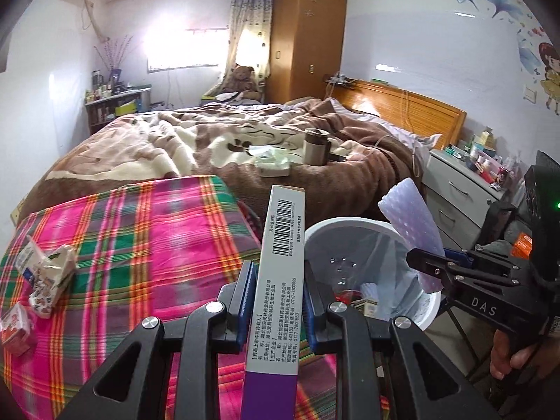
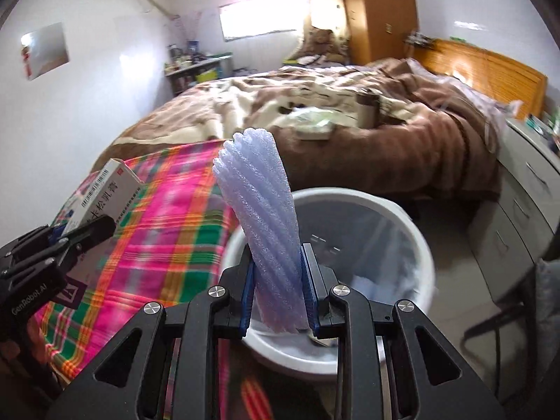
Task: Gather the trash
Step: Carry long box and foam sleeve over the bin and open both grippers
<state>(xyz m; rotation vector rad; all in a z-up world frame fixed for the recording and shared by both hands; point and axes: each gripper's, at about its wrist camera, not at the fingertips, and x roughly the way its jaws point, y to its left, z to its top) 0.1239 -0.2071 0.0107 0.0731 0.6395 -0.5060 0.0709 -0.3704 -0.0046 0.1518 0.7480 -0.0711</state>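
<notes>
My left gripper (image 1: pixel 278 273) is shut on a long grey and purple medicine box (image 1: pixel 280 266), held upright at the edge of the plaid-covered table (image 1: pixel 147 231), just left of the white trash bin (image 1: pixel 350 231). My right gripper (image 2: pixel 276 255) is shut on a pale purple foam sleeve (image 2: pixel 262 217), held over the near rim of the bin (image 2: pixel 367 199). The bin has a clear liner and some trash at the bottom. The foam sleeve (image 1: pixel 413 220) and right gripper (image 1: pixel 425 262) also show in the left wrist view. The box (image 2: pixel 105 192) and left gripper (image 2: pixel 82 232) also show in the right wrist view.
A crumpled carton (image 1: pixel 49 276) and a small red box (image 1: pixel 15 325) lie on the plaid cloth at the left. Behind stands a bed (image 1: pixel 210 140) with a brown blanket, a mug (image 1: pixel 315 147) and a tissue pack (image 1: pixel 273 162). A grey drawer unit (image 1: pixel 462 196) is at the right.
</notes>
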